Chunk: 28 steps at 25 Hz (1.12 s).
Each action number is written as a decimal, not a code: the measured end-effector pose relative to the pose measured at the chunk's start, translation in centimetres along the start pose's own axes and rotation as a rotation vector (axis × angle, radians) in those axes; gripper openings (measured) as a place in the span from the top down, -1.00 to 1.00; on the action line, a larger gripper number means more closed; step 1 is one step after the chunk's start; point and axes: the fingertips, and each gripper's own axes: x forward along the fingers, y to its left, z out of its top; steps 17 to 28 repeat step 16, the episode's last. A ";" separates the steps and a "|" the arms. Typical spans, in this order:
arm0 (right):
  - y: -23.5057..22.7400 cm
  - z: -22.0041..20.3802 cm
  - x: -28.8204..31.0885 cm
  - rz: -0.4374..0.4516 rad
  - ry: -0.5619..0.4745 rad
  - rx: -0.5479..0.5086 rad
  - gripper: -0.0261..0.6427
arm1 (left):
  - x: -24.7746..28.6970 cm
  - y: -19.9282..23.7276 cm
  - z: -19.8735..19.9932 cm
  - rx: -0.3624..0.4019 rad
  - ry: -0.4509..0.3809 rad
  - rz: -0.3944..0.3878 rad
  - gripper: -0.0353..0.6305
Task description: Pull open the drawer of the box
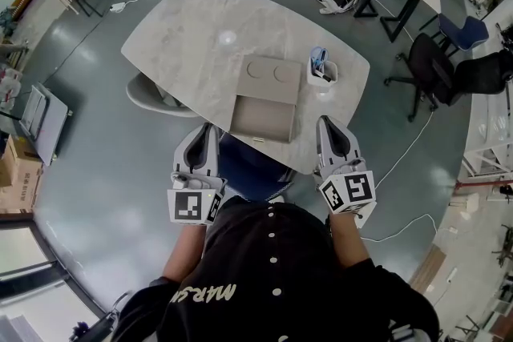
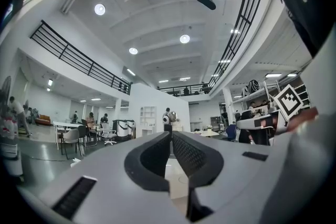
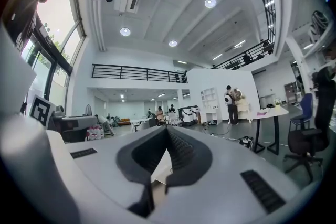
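Note:
A beige box (image 1: pixel 270 76) with two round marks on its top lies on the marble table (image 1: pixel 192 36). Its drawer (image 1: pixel 260 118) stands pulled out toward me, reaching the table's near edge. My left gripper (image 1: pixel 209 130) hovers below that edge, left of the drawer, jaws together and empty. On the drawer's right, my right gripper (image 1: pixel 325 122) is at the table edge, also shut on nothing. In the left gripper view the left gripper (image 2: pixel 170 136) has its black pads meeting and points out into the hall. The right gripper (image 3: pixel 167 131) looks the same in its own view.
A white cup of pens (image 1: pixel 322 68) stands just right of the box. A grey chair (image 1: pixel 156 96) is tucked under the table's left side and a blue seat (image 1: pixel 248 166) lies between my grippers. Cables cross the floor; black chairs (image 1: pixel 437 68) stand at right.

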 end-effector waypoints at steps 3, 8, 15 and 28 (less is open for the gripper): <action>0.1 0.0 0.0 0.004 0.003 0.003 0.93 | 0.0 -0.2 -0.2 -0.002 0.003 -0.003 0.82; 0.0 -0.2 -0.1 0.002 0.007 -0.006 0.93 | 0.1 -0.4 -0.4 -0.004 0.006 -0.004 0.82; -0.3 -0.6 0.3 -0.015 0.035 -0.021 0.93 | 0.3 -0.5 -0.7 -0.007 0.006 -0.013 0.82; -0.3 -0.6 0.4 -0.016 0.040 -0.023 0.93 | 0.4 -0.5 -0.7 -0.007 0.005 -0.015 0.82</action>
